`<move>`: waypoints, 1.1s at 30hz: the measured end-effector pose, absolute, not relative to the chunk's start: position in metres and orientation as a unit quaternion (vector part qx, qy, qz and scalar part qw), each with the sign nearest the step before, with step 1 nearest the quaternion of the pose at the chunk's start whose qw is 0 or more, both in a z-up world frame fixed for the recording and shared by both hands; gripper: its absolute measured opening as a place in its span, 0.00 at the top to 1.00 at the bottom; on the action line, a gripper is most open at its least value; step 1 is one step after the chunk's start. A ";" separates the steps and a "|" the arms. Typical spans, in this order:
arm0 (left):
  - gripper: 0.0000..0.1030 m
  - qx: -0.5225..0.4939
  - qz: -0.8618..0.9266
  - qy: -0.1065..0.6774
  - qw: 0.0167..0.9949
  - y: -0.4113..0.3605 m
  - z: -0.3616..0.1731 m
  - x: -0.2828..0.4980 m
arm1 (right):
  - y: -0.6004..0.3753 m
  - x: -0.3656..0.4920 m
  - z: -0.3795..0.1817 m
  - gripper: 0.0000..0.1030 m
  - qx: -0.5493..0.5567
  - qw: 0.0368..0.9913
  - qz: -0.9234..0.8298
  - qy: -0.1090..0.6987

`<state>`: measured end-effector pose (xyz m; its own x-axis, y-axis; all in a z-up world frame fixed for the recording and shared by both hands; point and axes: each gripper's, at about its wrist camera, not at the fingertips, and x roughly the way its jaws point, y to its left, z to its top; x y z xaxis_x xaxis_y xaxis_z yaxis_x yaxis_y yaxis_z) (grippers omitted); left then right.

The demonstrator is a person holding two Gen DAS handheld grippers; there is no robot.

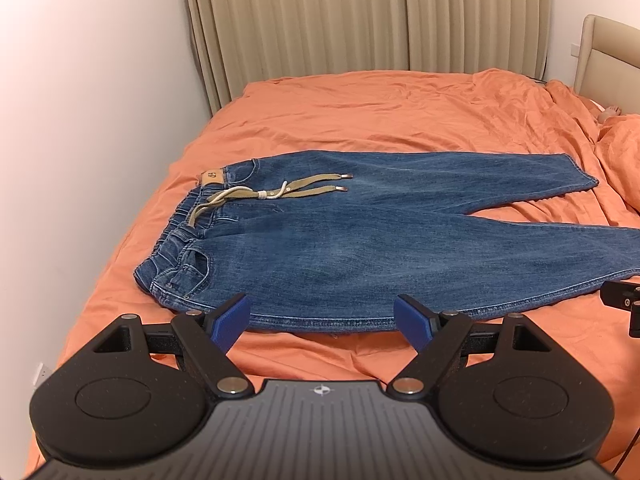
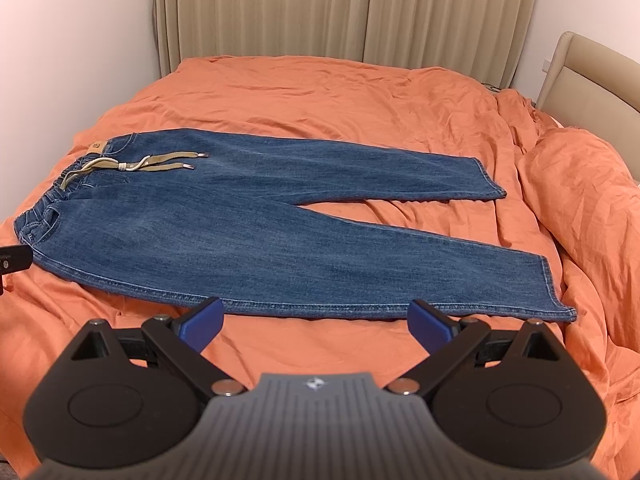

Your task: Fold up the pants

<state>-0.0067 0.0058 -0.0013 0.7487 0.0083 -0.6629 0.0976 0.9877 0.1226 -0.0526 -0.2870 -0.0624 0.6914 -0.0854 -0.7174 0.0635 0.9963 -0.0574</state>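
Note:
Blue denim pants (image 1: 340, 248) lie spread flat on an orange bed, waistband to the left, both legs pointing right, with an olive drawstring (image 1: 280, 192) on the front. My left gripper (image 1: 322, 322) is open and empty, hovering just short of the pants' near seam by the waist. In the right wrist view the pants (image 2: 260, 224) show whole; my right gripper (image 2: 316, 326) is open and empty, just short of the near leg's seam. Each gripper's edge shows in the other view: the right one (image 1: 624, 300), the left one (image 2: 14, 260).
The orange sheet (image 1: 360, 120) is wrinkled and bunched up at the right (image 2: 580, 184). A white wall (image 1: 100, 120) borders the bed on the left, beige curtains (image 1: 360, 20) hang behind, and a beige headboard (image 2: 592, 76) stands at the right.

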 end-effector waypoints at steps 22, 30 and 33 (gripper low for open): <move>0.11 0.099 -0.017 0.365 0.925 0.018 0.001 0.004 | -0.297 -0.049 -0.061 0.08 -0.003 0.922 -0.029 0.387; 0.25 0.193 -0.085 0.380 0.901 0.029 0.009 0.021 | -0.321 -0.044 -0.066 0.08 -0.058 0.939 0.071 0.333; 0.30 0.226 -0.105 0.387 0.888 0.039 0.017 0.030 | -0.332 -0.040 -0.065 0.08 -0.083 0.934 0.083 0.337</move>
